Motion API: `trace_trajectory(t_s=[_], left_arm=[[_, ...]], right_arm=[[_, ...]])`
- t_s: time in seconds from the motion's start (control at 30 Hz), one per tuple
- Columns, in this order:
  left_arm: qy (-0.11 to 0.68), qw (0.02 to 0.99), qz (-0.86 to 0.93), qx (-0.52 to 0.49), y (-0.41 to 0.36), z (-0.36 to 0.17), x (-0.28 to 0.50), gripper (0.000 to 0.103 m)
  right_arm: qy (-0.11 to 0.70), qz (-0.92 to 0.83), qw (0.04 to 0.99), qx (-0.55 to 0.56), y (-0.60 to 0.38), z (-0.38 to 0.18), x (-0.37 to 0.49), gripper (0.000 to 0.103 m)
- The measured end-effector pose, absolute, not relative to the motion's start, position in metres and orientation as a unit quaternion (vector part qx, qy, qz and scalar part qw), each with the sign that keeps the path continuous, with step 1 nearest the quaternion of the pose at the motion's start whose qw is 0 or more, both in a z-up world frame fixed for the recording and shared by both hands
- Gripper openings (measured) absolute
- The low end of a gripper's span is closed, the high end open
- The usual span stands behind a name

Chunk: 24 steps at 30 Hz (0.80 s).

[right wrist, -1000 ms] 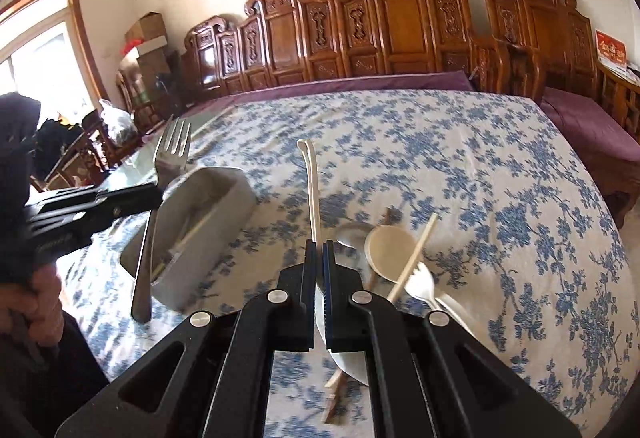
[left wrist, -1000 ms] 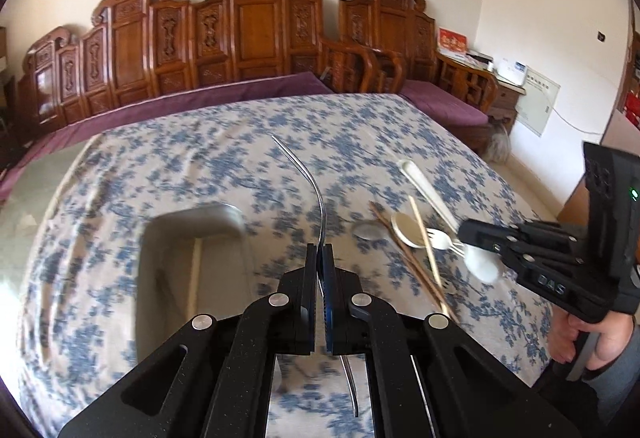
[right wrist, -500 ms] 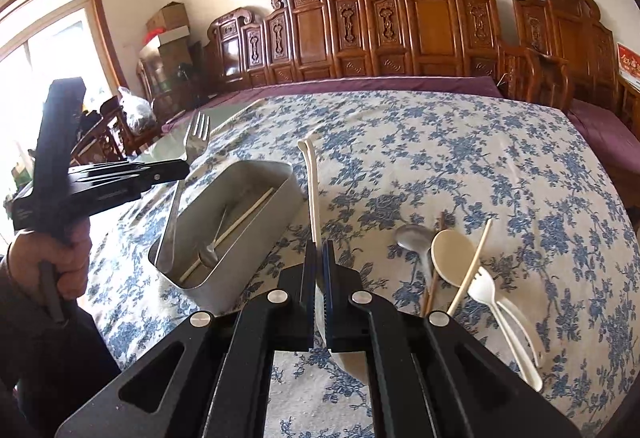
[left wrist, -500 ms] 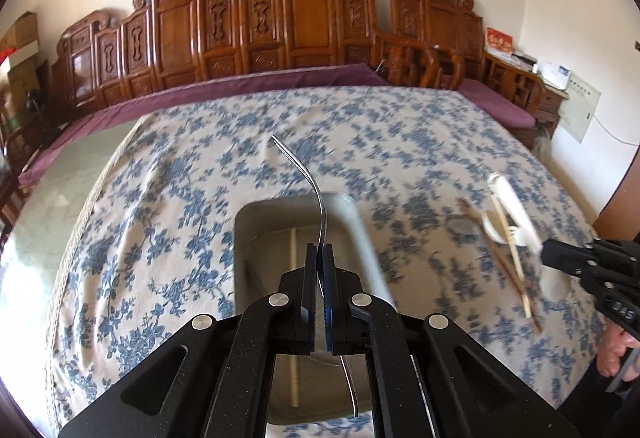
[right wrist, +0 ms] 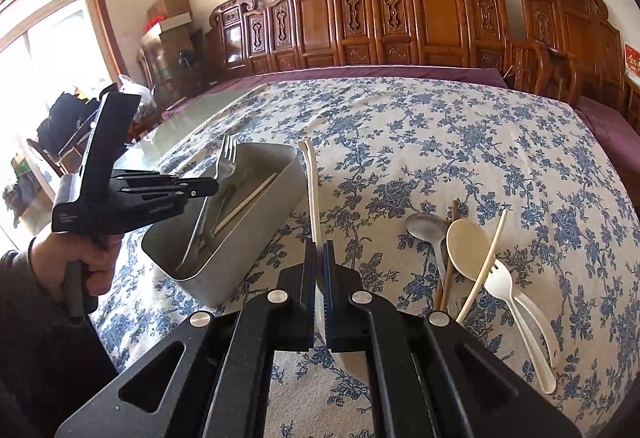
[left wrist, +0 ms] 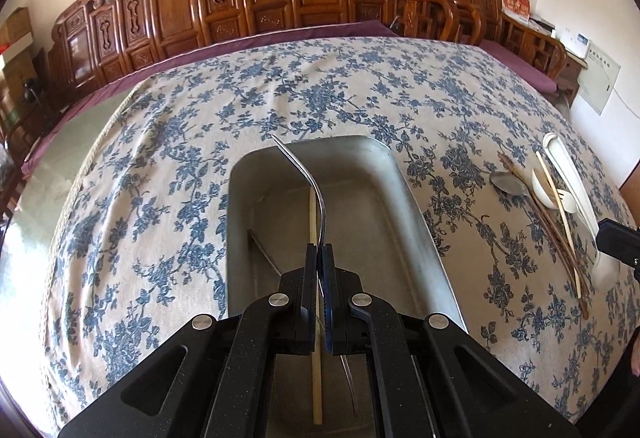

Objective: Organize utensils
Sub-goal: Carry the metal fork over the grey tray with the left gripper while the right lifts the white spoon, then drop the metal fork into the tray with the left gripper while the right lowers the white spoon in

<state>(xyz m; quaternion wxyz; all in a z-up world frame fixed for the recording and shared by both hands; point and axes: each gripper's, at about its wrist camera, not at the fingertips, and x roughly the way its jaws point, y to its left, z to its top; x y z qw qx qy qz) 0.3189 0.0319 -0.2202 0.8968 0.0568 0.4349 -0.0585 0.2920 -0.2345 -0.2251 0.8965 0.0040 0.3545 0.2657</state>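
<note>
The left gripper (left wrist: pixel 319 252) was positioned over the metal tray (left wrist: pixel 420 222), with its jaws clenched on the metal fork (left wrist: pixel 320 205). The fork's long axis ran along the gripper's pointing line. Its tines (right wrist: pixel 227 149) pointed up and toward the tray's far end, while its handle passed back under the jaws toward the tray's near end. In the right wrist view, the fork stood steeply tilted over the tray, tines uppermost, with the handle end low inside the tray.

The tray rested on the counter (left wrist: pixel 160 197), which was covered by a cloth with a blue flower print. The tray's long axis pointed away from the left gripper. A pale chopstick (left wrist: pixel 316 358) lay in the tray, parallel to the tray's long sides. A thin metal utensil (left wrist: pixel 262 250) lay at an angle near the tray's left wall; its type could not be determined.

The right gripper (right wrist: pixel 319 250) was to the right of the tray, with its jaws clenched on the white spoon (right wrist: pixel 312 189). The handle of this spoon pointed forward and up, just beside the tray's right wall, and the bowl end hung below the jaws.

To the right of the tray, well apart from it, a group of utensils lay on the cloth: a metal spoon (right wrist: pixel 426 228), a beige spoon (right wrist: pixel 468 244), brown chopsticks (right wrist: pixel 446 278), a pale chopstick (right wrist: pixel 486 262) and a white plastic fork (right wrist: pixel 516 302). Their long axes ran roughly parallel to the tray's long sides, and several overlapped.

A hand (right wrist: pixel 86 258) gripped the handle of the left gripper, to the left of the tray.
</note>
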Motion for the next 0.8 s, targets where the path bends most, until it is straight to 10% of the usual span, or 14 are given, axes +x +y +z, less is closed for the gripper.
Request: trace_trajectory(t_s=[0.8], left_arm=[[0.483,0.872,-0.061,0.048,0.030,-0.250,0.341,0.002]], right_arm=[[0.366,0.262,0.893,-0.002,-0.232,-0.234,0.294,0.004]])
